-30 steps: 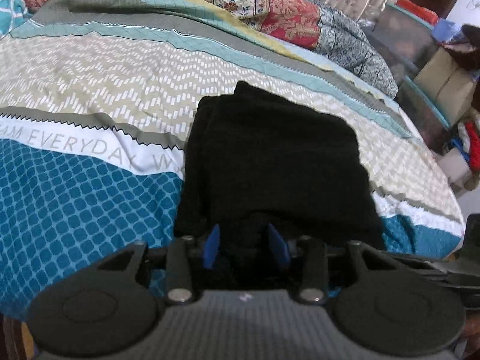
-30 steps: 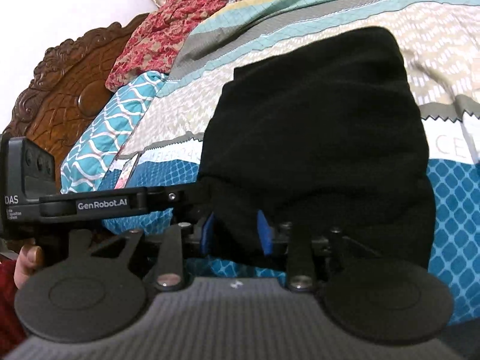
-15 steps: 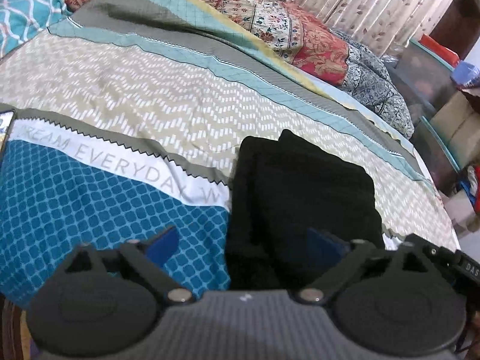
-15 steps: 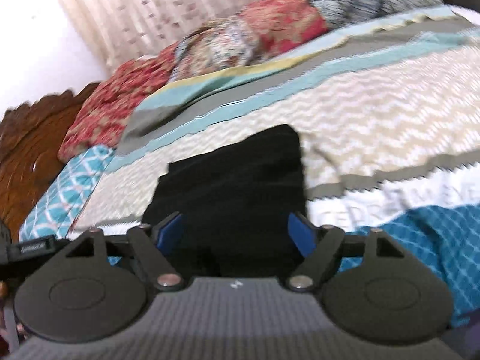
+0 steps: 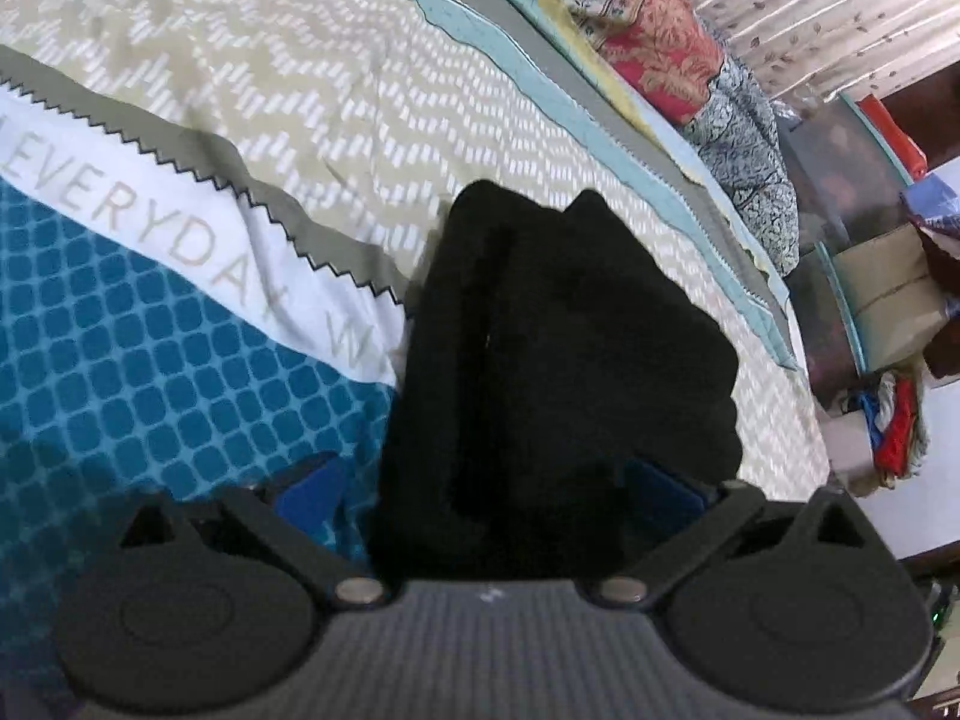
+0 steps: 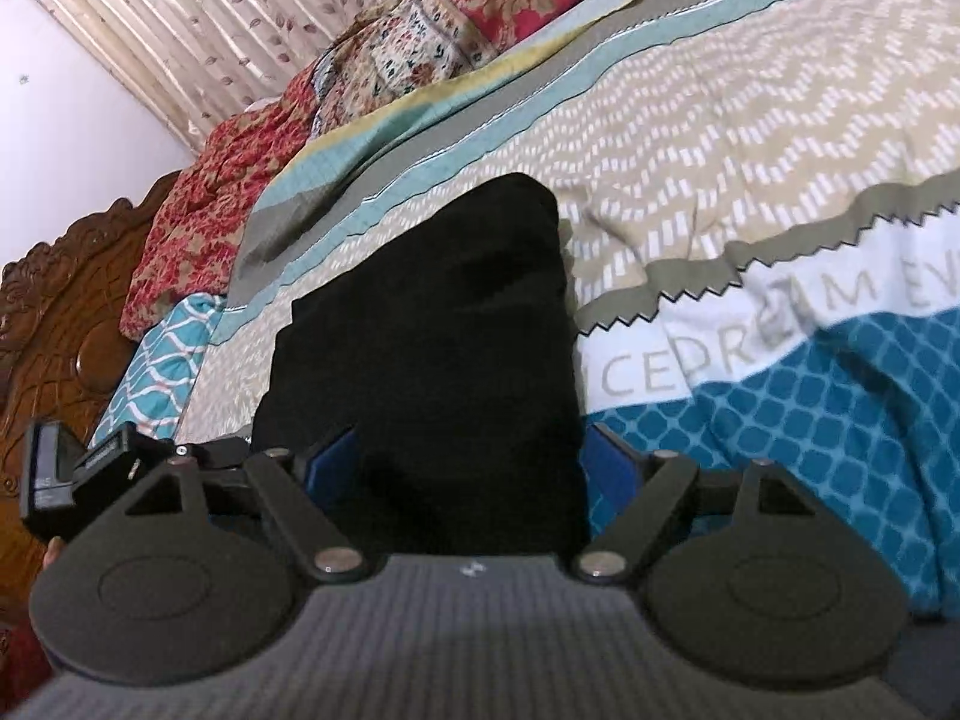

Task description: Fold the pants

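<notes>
the black pants (image 5: pixel 558 360) are being seen as a folded, roughly rectangular bundle lying flat on the bed (image 5: pixel 300 90), on the patterned bedspread (image 6: pixel 750 138); the bundle is lying across the beige zigzag band and the white lettered band, with its near end reaching onto the teal checked part beside the near edge of the bed; several layers are being shown along one long side of the bundle in the left wrist view.

the left tongs (image 5: pixel 486 489) are being held wide open, with the blue pads (image 5: pixel 312 489) spread to either side of the near end of the pants; nothing is being gripped by them, though whether the pads are touching the cloth cannot be told.

the right tongs (image 6: pixel 468 462) are likewise being held wide open over the near end of the bundle, with one blue pad at each side of the cloth and nothing being clamped; part of the left device (image 6: pixel 66 468) is being seen at the left of the right wrist view.

red floral pillows (image 6: pixel 204 228) are being stacked along the far edge of the bed, below a leaf-print curtain (image 6: pixel 198 18); a carved wooden headboard (image 6: pixel 54 324) is being seen at the end of the bed; boxes (image 5: pixel 888 294) are being kept beside the bed.
</notes>
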